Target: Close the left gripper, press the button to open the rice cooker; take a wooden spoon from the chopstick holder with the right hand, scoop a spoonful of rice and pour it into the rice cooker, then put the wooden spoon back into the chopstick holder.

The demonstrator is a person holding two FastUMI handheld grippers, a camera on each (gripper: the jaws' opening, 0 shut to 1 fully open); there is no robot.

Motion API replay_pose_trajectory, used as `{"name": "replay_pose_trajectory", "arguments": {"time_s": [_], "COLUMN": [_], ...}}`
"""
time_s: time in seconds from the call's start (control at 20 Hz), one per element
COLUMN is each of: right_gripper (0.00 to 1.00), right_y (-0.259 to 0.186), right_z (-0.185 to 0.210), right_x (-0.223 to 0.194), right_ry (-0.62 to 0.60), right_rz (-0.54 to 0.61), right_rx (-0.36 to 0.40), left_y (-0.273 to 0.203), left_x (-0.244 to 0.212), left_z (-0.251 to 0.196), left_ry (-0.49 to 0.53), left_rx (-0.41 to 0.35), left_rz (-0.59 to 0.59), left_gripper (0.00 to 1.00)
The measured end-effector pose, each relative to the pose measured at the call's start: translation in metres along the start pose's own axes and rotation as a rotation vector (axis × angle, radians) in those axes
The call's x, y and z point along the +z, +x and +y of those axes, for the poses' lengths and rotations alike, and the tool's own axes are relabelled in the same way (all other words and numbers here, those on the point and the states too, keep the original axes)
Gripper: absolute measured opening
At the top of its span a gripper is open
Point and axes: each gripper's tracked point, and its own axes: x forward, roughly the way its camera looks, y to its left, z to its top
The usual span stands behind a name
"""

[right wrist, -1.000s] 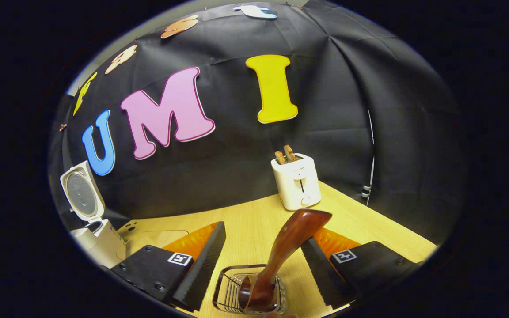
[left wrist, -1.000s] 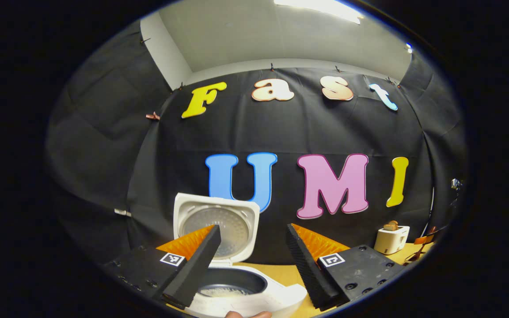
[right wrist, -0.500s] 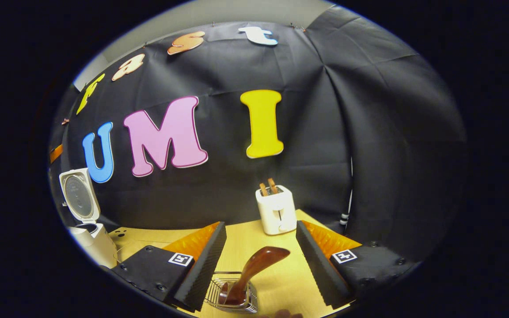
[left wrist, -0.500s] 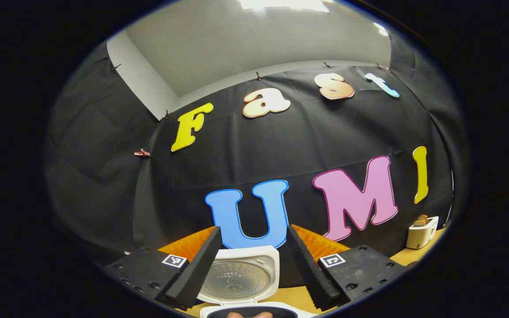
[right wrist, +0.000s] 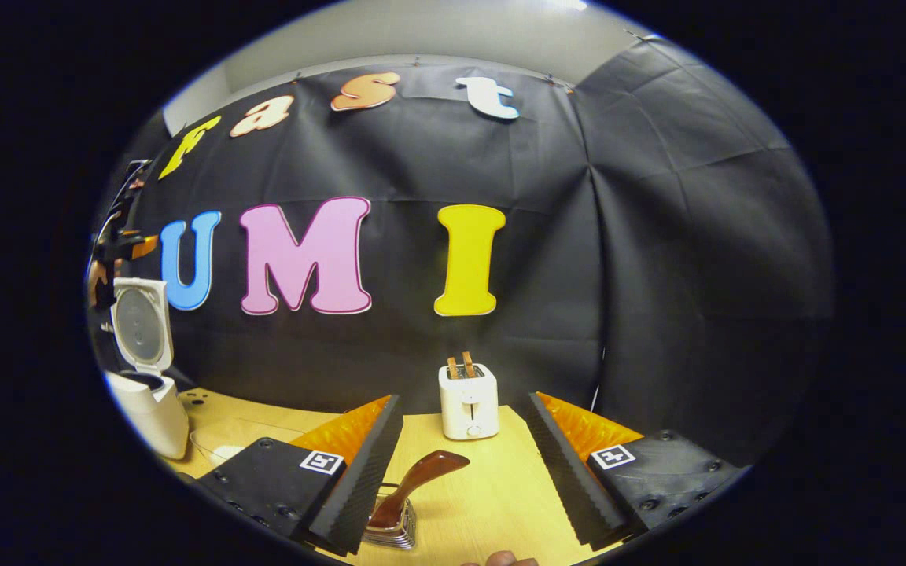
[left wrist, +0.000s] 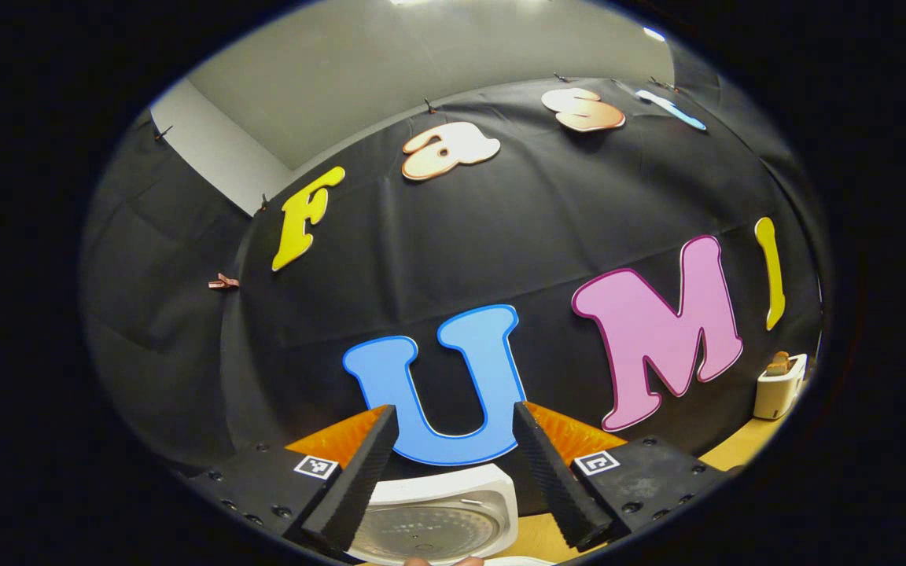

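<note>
Both tools are gaping wide, gripping nothing — the right tool [right wrist: 465, 479] is hovering at lower centre over the brown wooden spoon [right wrist: 415, 486] sitting in the wire chopstick holder [right wrist: 395, 533]; the white rice cooker [right wrist: 146, 377] is standing lid-up at far left on the pale wooden counter [right wrist: 484, 503], and the left tool [left wrist: 451, 479] is framing that lid at bottom centre.

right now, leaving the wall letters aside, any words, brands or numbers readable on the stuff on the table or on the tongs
No text here can be quoted.
rice cooker lid: tiny print inside, too blurred to read.
toaster: too small to tell any mark.
left tongs and right tongs: square black-and-white markers, patterns, no words.
</note>
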Motion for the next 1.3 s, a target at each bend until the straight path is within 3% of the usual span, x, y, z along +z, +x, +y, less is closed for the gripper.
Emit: {"name": "replay_pose_trajectory", "arguments": {"time_s": [0.3,0.5,0.6,0.75,0.95,1.3], "right_gripper": [0.98,0.98,0.98,0.98,0.98,0.98], "right_y": [-0.017,-0.032,-0.030,-0.028,-0.021,-0.018], "right_z": [0.039,0.063,0.061,0.063,0.072,0.093], "right_x": [0.016,0.016,0.015,0.018,0.022,0.030], "right_ry": [-0.069,-0.022,-0.047,-0.031,-0.033,-0.020], "right_rz": [-0.050,-0.052,-0.067,-0.087,-0.116,-0.157], "right_rx": [0.095,0.186,0.187,0.186,0.187,0.216], "left_y": [0.033,0.059,0.067,0.078,0.093,0.088], "left_x": [-0.030,-0.048,-0.056,-0.072,-0.099,-0.146], "left_z": [0.013,0.027,0.037,0.048,0.065,0.063], "left_ry": [-0.038,-0.025,-0.045,-0.201,-0.125,-0.138], "left_rx": [0.026,0.042,0.056,0.090,0.104,0.077], "left_rz": [0.091,0.175,0.211,0.278,0.373,0.549], "left_gripper": [0.93,0.93,0.93,0.93,0.93,0.94]}}
